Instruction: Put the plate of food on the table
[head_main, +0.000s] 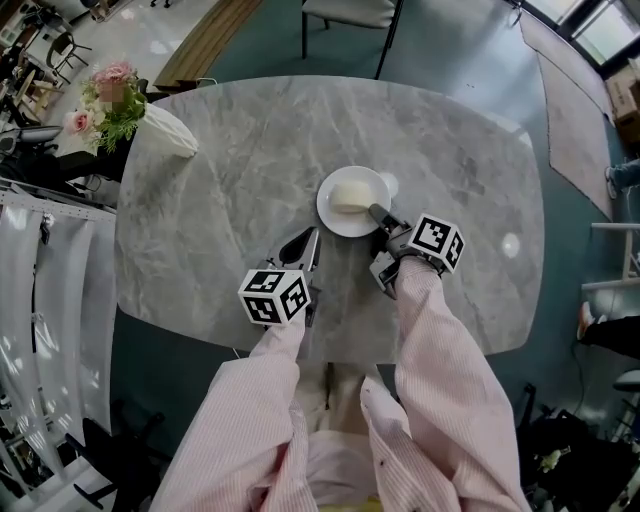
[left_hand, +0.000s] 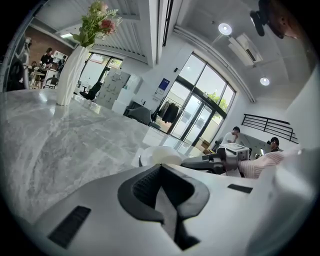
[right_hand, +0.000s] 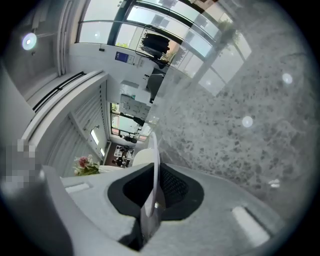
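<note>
Nearly done, we judge — the plate (head_main: 352, 202) of food (head_main: 350, 195) seems to rest at the middle of the desk (head_main: 250, 150). Our right claw (head_main: 383, 218) clamps its rim; our left claw (head_main: 303, 243), pressed together and empty, sits nearer the desk's front edge — only letting go remains.

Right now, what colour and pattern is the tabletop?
The tabletop is grey marble with paler, cloudy veins. The head view shows it best.
</note>
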